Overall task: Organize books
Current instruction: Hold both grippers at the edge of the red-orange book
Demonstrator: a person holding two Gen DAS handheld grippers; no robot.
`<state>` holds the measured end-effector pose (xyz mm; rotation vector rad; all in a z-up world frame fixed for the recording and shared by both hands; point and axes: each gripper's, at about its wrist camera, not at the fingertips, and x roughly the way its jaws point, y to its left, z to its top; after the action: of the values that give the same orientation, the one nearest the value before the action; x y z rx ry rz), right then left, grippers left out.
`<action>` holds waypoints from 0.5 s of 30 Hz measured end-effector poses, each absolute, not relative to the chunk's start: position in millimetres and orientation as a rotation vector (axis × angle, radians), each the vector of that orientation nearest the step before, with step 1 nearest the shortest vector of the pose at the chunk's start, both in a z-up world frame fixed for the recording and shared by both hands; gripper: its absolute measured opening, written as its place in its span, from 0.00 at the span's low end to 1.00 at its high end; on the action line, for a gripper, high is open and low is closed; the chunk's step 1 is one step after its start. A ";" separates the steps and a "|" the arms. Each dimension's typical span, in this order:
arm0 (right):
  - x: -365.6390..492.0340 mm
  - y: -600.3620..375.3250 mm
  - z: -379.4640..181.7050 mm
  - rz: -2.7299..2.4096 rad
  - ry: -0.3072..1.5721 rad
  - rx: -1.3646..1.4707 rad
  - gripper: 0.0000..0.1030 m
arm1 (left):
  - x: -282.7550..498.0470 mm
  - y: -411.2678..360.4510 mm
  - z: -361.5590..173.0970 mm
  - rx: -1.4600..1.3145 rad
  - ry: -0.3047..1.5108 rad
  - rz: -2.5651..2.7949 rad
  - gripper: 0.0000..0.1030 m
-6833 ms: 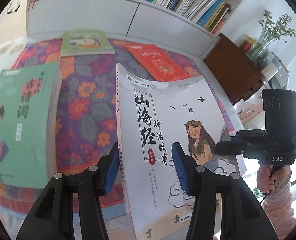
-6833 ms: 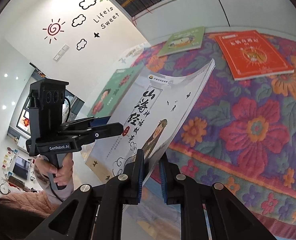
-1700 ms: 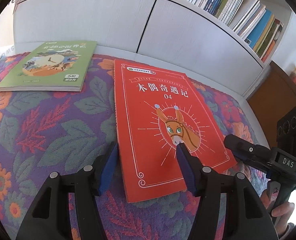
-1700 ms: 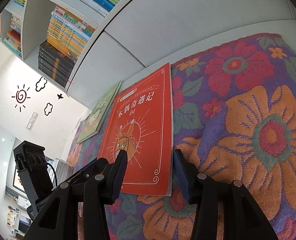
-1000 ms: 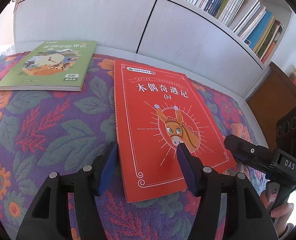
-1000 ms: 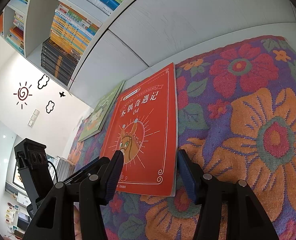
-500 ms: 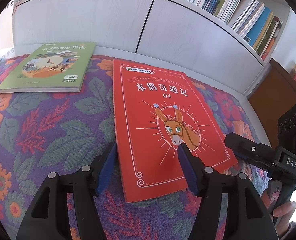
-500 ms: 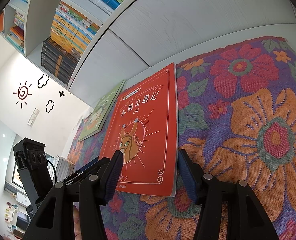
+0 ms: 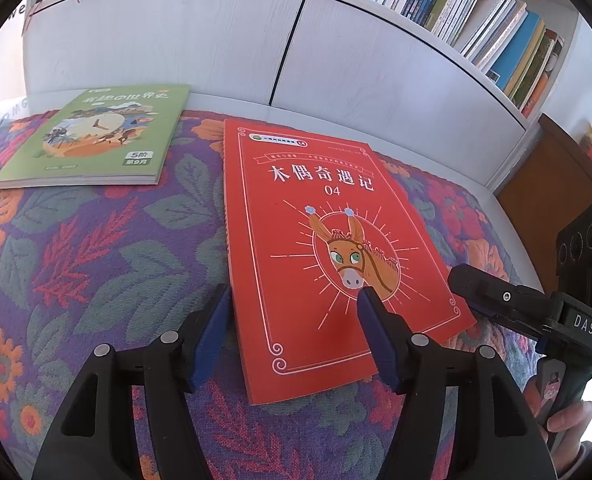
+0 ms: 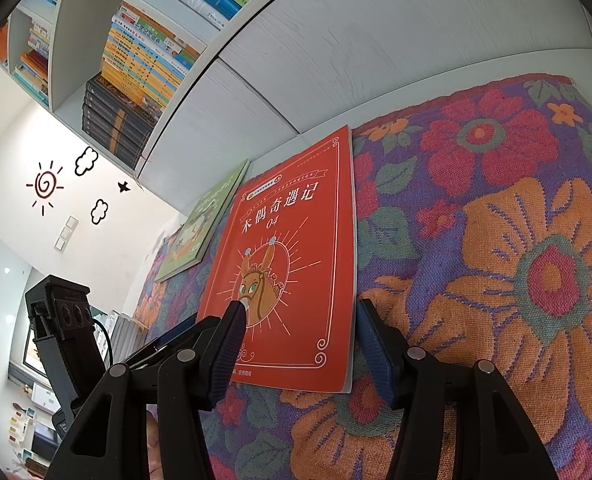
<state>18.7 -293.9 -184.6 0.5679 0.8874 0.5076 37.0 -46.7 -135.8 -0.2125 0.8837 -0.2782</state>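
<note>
Left wrist view — red book [image 9: 315, 240] between open left gripper [image 9: 292, 316].

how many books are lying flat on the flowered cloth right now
2. The red book lies in the middle, with both grippers' open fingers over its near corners. The green book lies beyond it, toward the left, near the white cabinet. Others may lie outside these views.

The right tool [image 10: 296, 332] stands with its jaws apart astride the near right corner of the red book [image 10: 292, 264], which lies flat on the floral cloth [image 10: 515, 260]. Beyond the tool's left jaw lies a green book [image 10: 200, 228].
</note>
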 end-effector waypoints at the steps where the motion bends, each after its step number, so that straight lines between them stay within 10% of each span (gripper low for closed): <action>1: 19.1 -293.9 -184.6 0.508 0.888 0.567 0.54 | 37.0 -46.8 -135.8 -0.213 0.884 -0.278 0.60; 15: 19.2 -293.9 -184.8 0.508 0.886 0.566 0.54 | 36.9 -47.5 -136.0 -0.213 0.883 -0.277 0.61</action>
<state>19.2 -293.9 -184.8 0.5661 0.8857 0.5082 36.9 -47.5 -136.0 -0.2131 0.8827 -0.2767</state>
